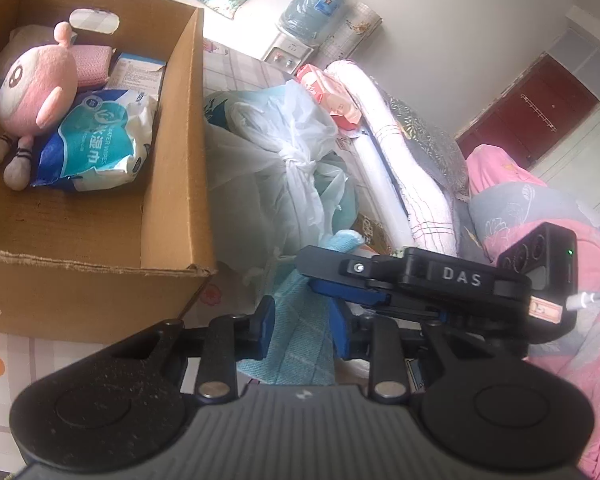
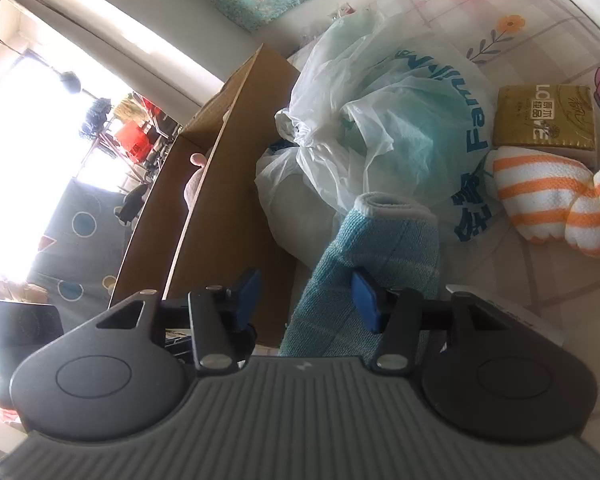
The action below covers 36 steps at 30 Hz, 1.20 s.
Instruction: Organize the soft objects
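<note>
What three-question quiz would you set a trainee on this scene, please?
1. True or false: the pink plush toy lies inside the cardboard box.
2. What sits between the pads of the left hand-held gripper? A) teal towel B) orange-striped cloth C) gold tissue pack
3. Fill in: the blue-and-white pack beside the toy is printed "water ____".
Key: 1 true; 2 A; 3 wipes.
</note>
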Tool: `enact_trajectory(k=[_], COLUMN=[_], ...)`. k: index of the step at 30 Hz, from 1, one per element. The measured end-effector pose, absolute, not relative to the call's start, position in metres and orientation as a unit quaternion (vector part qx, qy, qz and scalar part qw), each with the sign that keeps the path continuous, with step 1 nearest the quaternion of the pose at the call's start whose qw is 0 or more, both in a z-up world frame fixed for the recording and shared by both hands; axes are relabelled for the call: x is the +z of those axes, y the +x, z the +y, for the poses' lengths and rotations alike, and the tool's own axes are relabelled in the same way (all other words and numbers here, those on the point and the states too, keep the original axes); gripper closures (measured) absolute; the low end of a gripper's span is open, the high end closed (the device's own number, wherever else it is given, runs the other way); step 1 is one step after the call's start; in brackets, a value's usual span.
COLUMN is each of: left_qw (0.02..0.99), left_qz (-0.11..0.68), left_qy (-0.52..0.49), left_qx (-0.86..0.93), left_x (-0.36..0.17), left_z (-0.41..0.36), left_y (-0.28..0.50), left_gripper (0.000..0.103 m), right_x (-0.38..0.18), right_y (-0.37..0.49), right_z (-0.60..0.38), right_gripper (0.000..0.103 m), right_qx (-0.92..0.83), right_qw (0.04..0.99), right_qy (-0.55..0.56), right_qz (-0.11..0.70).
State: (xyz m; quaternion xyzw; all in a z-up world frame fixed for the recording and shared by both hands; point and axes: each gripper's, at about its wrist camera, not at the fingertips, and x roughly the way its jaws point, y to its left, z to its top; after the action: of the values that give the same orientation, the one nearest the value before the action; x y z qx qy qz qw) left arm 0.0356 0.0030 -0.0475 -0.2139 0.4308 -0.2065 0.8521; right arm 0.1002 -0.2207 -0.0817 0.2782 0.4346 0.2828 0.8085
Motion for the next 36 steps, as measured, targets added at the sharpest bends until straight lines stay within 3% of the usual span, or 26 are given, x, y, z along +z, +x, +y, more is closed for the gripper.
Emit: enact_trajectory(k=[6, 11, 21, 26, 32, 34, 36], left_qw=[0.838, 0.830, 0.838, 0.840, 0.849, 0.852, 0.853], left_qz=[0.450, 0.483, 0.492, 0.495, 0.484, 0.479, 0.483], left_qy=[-0.177, -0.142, -0.042, 0.012, 0.059, 0.066, 0.039], left_qx=[-0.254, -0.240, -0.234, -0.223, -0.206, -0.199, -0.195], left_x=[-0.057, -0.085, -0.096, -0.101, -0.104, -0.105, -0.104], left_z=[-0.022, -0.044, -0.078, -0.088, -0.095, -0.094, -0.086], left_y=[0.040, 0.052, 0.054, 0.052, 0.050, 0.049, 0.052], left_gripper=[0.061, 0.058, 0.034, 0.039, 0.055, 0.069, 0.077], right_x=[-0.072, -0.069, -0.051, -0.054, -0.063, -0.064, -0.066], right_y=[0.107, 0.105, 0.079, 0.069, 0.068, 0.068, 0.068], right_z=[-0.200, -0.209, -0.278, -0.300, -0.299, -0.296, -0.292], right_gripper=[0.028, 0.027, 0.025, 0.024, 0.024, 0.024, 0.024], right_qx=[0.285, 0.286, 0.271, 0.256, 0.260, 0.260, 0.258], right_qw=[0.804, 0.799, 0.815, 0.815, 0.809, 0.809, 0.810], right_qy=[0.246, 0.272, 0.347, 0.375, 0.385, 0.382, 0.379], right_qz=[0.460, 0.453, 0.376, 0.359, 0.359, 0.363, 0.366])
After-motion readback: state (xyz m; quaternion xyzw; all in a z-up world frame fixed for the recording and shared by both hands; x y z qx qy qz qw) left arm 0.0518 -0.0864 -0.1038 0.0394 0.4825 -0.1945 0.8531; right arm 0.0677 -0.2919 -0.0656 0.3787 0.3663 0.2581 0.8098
